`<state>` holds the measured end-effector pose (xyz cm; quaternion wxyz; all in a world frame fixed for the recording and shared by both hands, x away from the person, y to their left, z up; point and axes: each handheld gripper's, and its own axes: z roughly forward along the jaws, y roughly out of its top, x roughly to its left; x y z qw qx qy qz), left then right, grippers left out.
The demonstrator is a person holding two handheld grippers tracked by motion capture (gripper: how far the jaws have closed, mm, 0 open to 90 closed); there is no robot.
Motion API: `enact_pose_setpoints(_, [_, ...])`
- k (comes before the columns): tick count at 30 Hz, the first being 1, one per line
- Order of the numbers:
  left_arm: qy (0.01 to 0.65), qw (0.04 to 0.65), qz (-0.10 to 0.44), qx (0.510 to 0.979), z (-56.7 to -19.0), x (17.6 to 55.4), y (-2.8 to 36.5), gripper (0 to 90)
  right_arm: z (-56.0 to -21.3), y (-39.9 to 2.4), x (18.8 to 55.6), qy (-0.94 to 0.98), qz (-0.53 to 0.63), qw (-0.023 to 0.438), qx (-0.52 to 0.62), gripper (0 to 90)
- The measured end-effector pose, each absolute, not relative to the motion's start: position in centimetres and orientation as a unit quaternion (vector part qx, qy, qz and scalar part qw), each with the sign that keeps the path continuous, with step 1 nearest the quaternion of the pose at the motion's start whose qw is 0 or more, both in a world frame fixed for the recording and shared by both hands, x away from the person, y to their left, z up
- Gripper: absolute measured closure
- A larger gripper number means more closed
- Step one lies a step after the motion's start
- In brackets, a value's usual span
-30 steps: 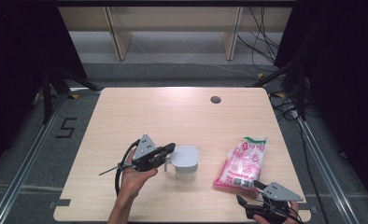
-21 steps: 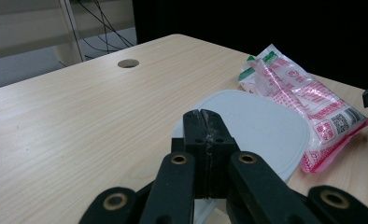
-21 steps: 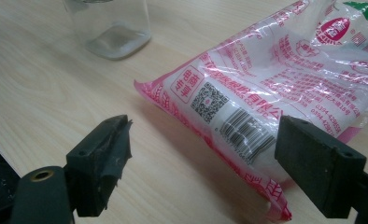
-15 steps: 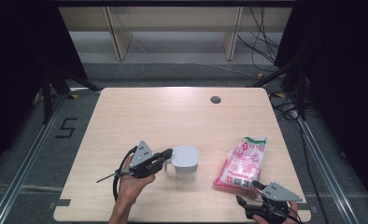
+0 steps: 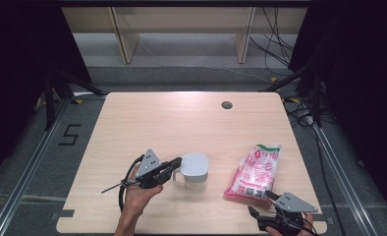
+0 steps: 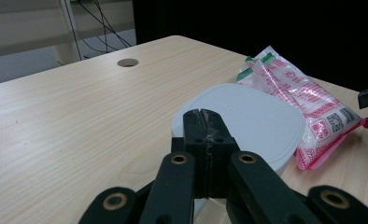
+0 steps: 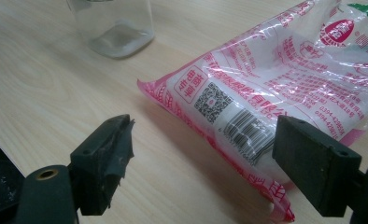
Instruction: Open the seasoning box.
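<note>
White-lidded clear container (image 5: 194,169), pink-and-white printed bag (image 5: 254,171), pale woodgrain table (image 5: 181,123)

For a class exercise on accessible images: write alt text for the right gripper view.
Two open black jaws of the right gripper frame the near corner of a clear plastic bag with pink print, a QR code and a barcode, lying on a pale wooden table. A clear container stands behind.

Even overhead light on the pale surface (image 5: 181,123), dark surroundings; soft shadows, slightly blurry close-ups, mild glare on the bag (image 7: 285,84)
</note>
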<state>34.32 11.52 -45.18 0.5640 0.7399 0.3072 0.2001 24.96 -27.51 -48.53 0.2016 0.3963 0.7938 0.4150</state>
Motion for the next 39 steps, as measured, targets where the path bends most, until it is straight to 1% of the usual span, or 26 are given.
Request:
enact_pose_setpoints(3, [0.311,0.560,0.201,0.741,-45.1,34.2,11.6,89.0,-48.5,-27.4,25.0,0.790,0.424,0.194,0.398,20.8])
enact_pose_setpoints(8, [0.313,0.559,0.199,0.741,-45.2,34.1,11.6,89.0,-48.4,-27.1,25.0,0.789,0.429,0.197,0.394,20.6])
enact_pose_setpoints(9, [0.245,0.517,0.305,0.762,-44.5,35.2,12.8,89.0,-48.4,-27.1,25.0,0.786,0.431,0.199,0.396,20.6])
enact_pose_setpoints(10, [0.241,0.500,0.337,0.760,-44.3,35.4,13.2,89.0,-48.3,-27.2,25.0,0.789,0.425,0.207,0.393,20.6])
enact_pose_setpoints(11, [0.224,0.509,0.322,0.766,-44.4,35.5,13.1,89.0,-48.3,-27.0,24.9,0.784,0.433,0.202,0.397,20.6])
enact_pose_setpoints(12, [0.224,0.509,0.322,0.766,-44.4,35.5,13.1,89.0,-48.3,-27.0,24.9,0.784,0.433,0.202,0.397,20.6])
enact_pose_setpoints(13, [0.200,0.512,0.313,0.774,-44.3,35.6,13.1,89.0,-48.2,-27.0,25.1,0.787,0.438,0.211,0.380,20.5])
enact_pose_setpoints(14, [0.198,0.505,0.322,0.776,-44.2,35.6,13.2,89.0,-48.0,-27.0,25.2,0.788,0.437,0.216,0.376,19.8])
enact_pose_setpoints(16, [0.199,0.506,0.318,0.776,-44.3,35.7,13.2,89.0,-47.9,-26.9,25.4,0.787,0.444,0.220,0.369,19.3])
enact_pose_setpoints(17, [0.182,0.503,0.327,0.779,-44.1,35.9,13.3,89.0,-47.7,-26.4,25.2,0.787,0.442,0.204,0.378,19.2])
enact_pose_setpoints(18, [0.182,0.503,0.326,0.779,-44.2,35.9,13.4,89.0,-47.7,-26.4,25.7,0.790,0.451,0.215,0.356,19.4])
enact_pose_setpoints(20, [0.182,0.504,0.323,0.780,-44.2,35.9,13.3,89.0,-47.5,-26.2,25.8,0.793,0.452,0.214,0.347,19.7])
enact_pose_setpoints(21, [0.182,0.507,0.319,0.780,-44.2,35.9,13.3,89.0,-47.3,-25.8,26.1,0.795,0.451,0.226,0.338,24.2])
enact_pose_setpoints(26, [0.178,0.505,0.320,0.782,-44.2,35.9,13.3,88.9,-47.2,-25.0,26.6,0.801,0.452,0.205,0.334,29.5])
enact_pose_setpoints(27, [0.177,0.506,0.318,0.782,-44.2,36.0,13.3,88.9,-47.1,-24.5,27.0,0.804,0.459,0.201,0.321,34.4])
enact_pose_setpoints(29, [0.175,0.505,0.320,0.782,-44.2,36.0,13.3,89.0,-46.9,-24.1,27.3,0.804,0.460,0.209,0.314,40.2])
enact_pose_setpoints(30, [0.175,0.505,0.320,0.782,-44.2,36.0,13.3,88.9,-46.9,-24.1,27.3,0.804,0.460,0.209,0.314,40.2])
enact_pose_setpoints(31, [0.170,0.504,0.323,0.783,-44.1,36.0,13.4,88.9,-46.8,-23.6,27.6,0.804,0.466,0.198,0.312,47.6])
enact_pose_setpoints(32, [0.170,0.504,0.323,0.783,-44.1,36.0,13.4,89.0,-46.8,-23.6,27.6,0.804,0.466,0.198,0.312,47.6])
enact_pose_setpoints(33, [0.167,0.503,0.323,0.784,-44.1,36.1,13.4,89.0,-46.6,-23.3,28.0,0.806,0.469,0.206,0.298,53.4])
enact_pose_setpoints(34, [0.313,0.570,0.196,0.734,-45.4,34.1,11.7,88.9,-46.6,-23.3,28.3,0.809,0.470,0.210,0.284,55.7])
enact_pose_setpoints(35, [0.312,0.569,0.196,0.735,-45.4,34.0,11.7,88.9,-46.6,-22.9,28.6,0.808,0.476,0.202,0.283,59.6])
enact_pose_setpoints(36, [0.312,0.569,0.196,0.735,-45.4,34.0,11.7,88.9,-46.6,-22.9,28.6,0.808,0.476,0.202,0.283,59.6])
enact_pose_setpoints(37, [0.310,0.568,0.201,0.736,-45.4,34.0,11.7,88.9,-46.5,-22.9,28.8,0.810,0.474,0.210,0.274,61.9])
enact_pose_setpoints(38, [0.311,0.569,0.200,0.735,-45.4,34.0,11.6,89.0,-46.4,-22.4,29.1,0.811,0.470,0.213,0.277,67.8])
enact_pose_setpoints(39, [0.311,0.568,0.201,0.735,-45.4,34.0,11.6,89.0,-46.4,-22.2,29.4,0.813,0.470,0.212,0.270,69.7])
